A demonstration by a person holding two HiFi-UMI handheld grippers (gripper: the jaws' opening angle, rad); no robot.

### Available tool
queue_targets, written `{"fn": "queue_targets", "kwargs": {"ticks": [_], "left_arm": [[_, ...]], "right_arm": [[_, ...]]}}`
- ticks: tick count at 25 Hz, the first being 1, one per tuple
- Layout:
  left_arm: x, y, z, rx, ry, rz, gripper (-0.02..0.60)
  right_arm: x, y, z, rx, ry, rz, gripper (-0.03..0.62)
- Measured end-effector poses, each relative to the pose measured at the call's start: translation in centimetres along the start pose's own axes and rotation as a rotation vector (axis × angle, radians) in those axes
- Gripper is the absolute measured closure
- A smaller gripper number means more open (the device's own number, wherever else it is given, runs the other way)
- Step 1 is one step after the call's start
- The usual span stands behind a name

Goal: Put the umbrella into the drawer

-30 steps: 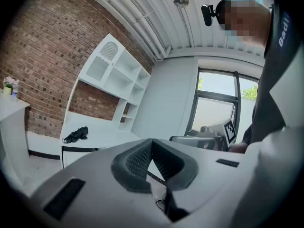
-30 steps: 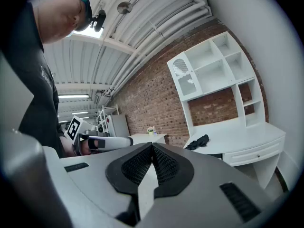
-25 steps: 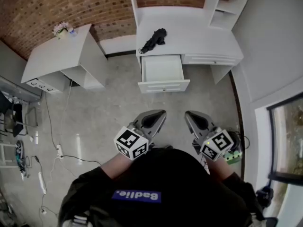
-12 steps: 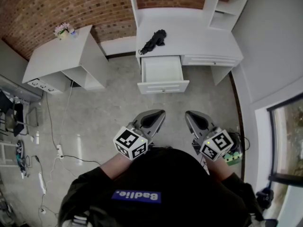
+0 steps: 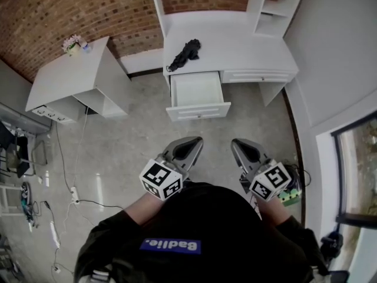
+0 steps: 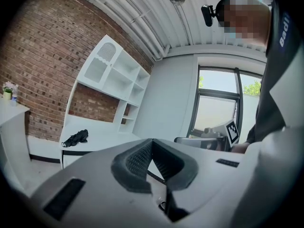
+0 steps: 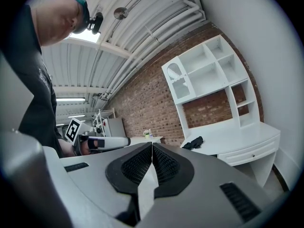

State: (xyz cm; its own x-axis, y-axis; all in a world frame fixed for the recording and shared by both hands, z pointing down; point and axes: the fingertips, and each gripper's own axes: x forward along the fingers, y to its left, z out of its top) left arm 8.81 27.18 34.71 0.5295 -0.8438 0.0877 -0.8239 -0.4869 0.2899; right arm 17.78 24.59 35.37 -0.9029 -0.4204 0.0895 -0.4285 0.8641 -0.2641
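Note:
A folded black umbrella point(image 5: 184, 53) lies on the left part of the white desk point(image 5: 247, 46); it also shows as the umbrella point(image 6: 76, 137) and the umbrella point(image 7: 192, 142) in the gripper views. Below it, the desk's left drawer point(image 5: 197, 93) is pulled out and looks empty. My left gripper point(image 5: 198, 140) and right gripper point(image 5: 234, 142) are held close to my body, well short of the desk, over the floor. Both point level toward the desk. Each has its jaws shut with nothing between them.
A second drawer point(image 5: 258, 75) on the desk's right is closed. A white hutch with shelves point(image 5: 274, 2) stands on the desk against the brick wall. A white side cabinet point(image 5: 76, 78) with a small flower pot point(image 5: 73, 42) stands at left. Cables and a power strip point(image 5: 74, 188) lie on the floor.
The desk and drawer have shifted slightly up and left in the head view as the head moved. Both grippers stay where they were, shut.

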Motion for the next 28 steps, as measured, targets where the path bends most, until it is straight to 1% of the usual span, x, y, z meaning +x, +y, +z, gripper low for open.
{"fn": "queue_targets", "kwargs": {"ticks": [4,6,8,10,15,22,26,28], "left_arm": [[1.7,2.1,0.6,-0.007,-0.007,-0.012,0.578],[2.8,3.4,1.1,-0.006,-0.011,-0.023,0.578],[4.0,4.9,1.7,-0.008,-0.010,-0.039,0.578],[5.5,6.8,2.4,-0.012,-0.006,-0.056,0.578],[9.2,12.4,4.2,-0.009,0.008,-0.086,0.578],[12.7,21.8,6.6,-0.008,0.046,-0.094,0.578],[14.2,26.5,8.1,-0.011,0.052,-0.106,0.578],[14.5,28.4,8.5,-0.012,0.056,-0.108,0.578]], "right_arm": [[0.8,-1.8,0.8,-0.002,-0.003,-0.044,0.563],[1.4,-2.8,1.6,0.014,-0.028,-0.065,0.563],[2.5,-3.9,2.4,0.026,-0.043,-0.088,0.563],[4.0,-5.2,2.9,0.024,-0.038,-0.112,0.563],[9.3,-8.4,4.6,0.017,-0.043,-0.142,0.563],[17.5,-11.4,6.9,0.025,-0.041,-0.190,0.563],[21.2,-13.3,6.8,0.007,0.022,-0.249,0.563],[22.9,-13.5,7.1,-0.004,0.028,-0.255,0.563]]}}
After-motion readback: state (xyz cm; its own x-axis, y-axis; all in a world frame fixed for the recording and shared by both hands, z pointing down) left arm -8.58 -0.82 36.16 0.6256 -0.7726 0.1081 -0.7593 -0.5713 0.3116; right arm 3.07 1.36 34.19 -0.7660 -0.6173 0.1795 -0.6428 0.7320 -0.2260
